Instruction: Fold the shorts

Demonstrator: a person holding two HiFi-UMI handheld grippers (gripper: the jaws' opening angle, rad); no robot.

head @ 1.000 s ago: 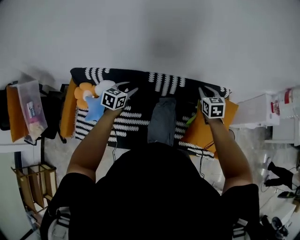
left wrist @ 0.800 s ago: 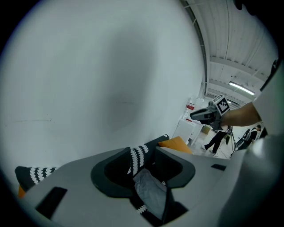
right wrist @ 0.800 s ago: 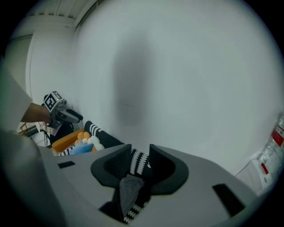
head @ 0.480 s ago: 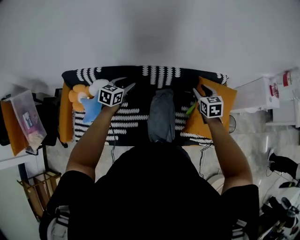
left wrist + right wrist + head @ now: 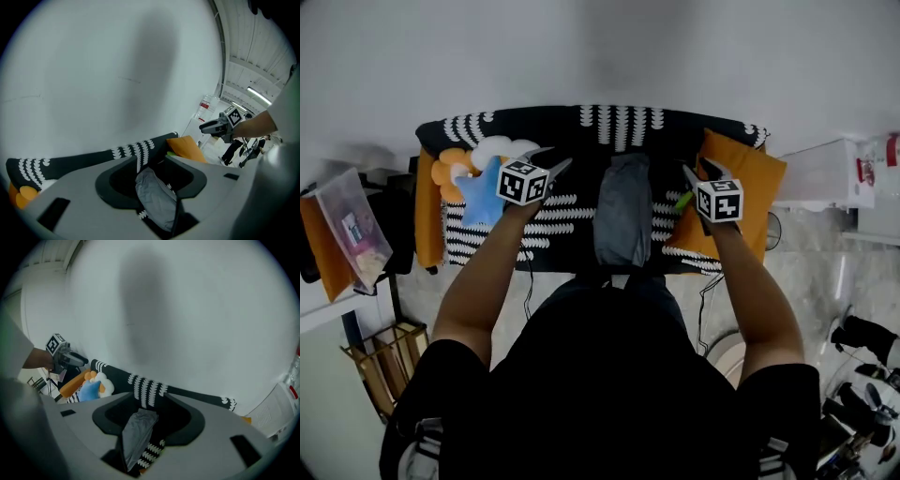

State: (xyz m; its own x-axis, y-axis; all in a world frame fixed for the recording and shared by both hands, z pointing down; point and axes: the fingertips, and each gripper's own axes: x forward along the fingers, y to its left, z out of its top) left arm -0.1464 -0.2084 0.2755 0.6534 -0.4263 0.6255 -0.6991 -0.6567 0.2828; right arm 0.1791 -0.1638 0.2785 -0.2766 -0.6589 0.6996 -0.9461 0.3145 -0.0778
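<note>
The grey shorts (image 5: 622, 211) lie as a long narrow strip on the black cloth with white marks (image 5: 546, 225) that covers the table. My left gripper (image 5: 554, 159) hovers to their left, open and empty. My right gripper (image 5: 699, 169) is to their right over an orange cushion (image 5: 753, 178); its jaws have just been opening and nothing is between them. The left gripper view shows the shorts (image 5: 157, 199) ahead and the right gripper (image 5: 219, 127) beyond. In the right gripper view the shorts (image 5: 136, 431) lie below, with the left gripper (image 5: 64, 358) at far left.
A blue, white and orange plush toy (image 5: 480, 178) lies on the cloth's left part beside another orange cushion (image 5: 427, 208). A small green thing (image 5: 682, 200) sits at the right cushion's edge. A plain wall backs the table. A white unit (image 5: 825, 173) stands right, a clear bag (image 5: 354, 232) left.
Both grippers have sunk toward the table, one on each side of the shorts. The shorts have not moved on the cloth.
</note>
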